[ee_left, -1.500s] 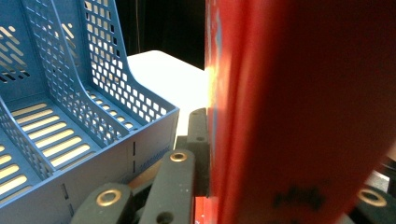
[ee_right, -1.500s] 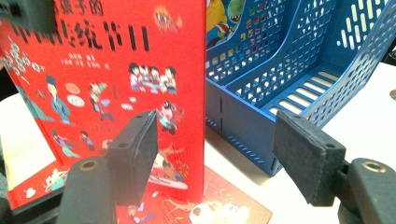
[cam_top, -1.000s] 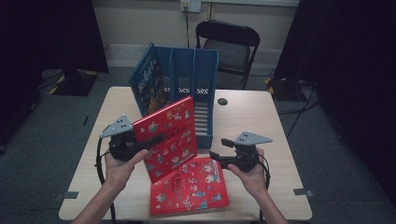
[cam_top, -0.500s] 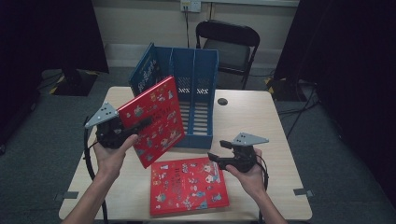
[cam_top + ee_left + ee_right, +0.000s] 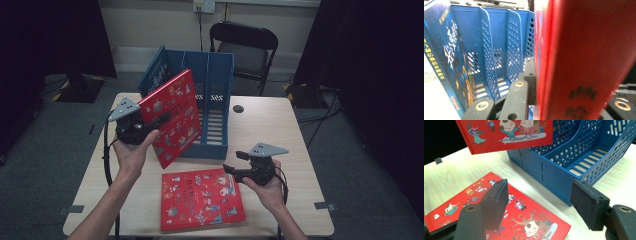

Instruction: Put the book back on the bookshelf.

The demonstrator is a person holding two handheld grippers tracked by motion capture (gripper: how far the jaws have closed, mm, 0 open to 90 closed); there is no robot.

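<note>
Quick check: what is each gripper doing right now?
Left gripper: shut on the raised red book.
Right gripper: open, holding nothing.

Light wooden table point(image 5: 280, 125), rectangular. Resting on it: blue slotted file rack point(image 5: 215, 120) toward the far side, a red picture book point(image 5: 202, 197) lying flat near the front edge, a small dark round object point(image 5: 238, 108) just beside the rack.

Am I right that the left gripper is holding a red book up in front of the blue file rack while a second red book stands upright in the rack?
Not quite: the second red book lies flat on the table, as the high view shows. The left gripper does hold a red book up in front of the blue file rack.
</note>
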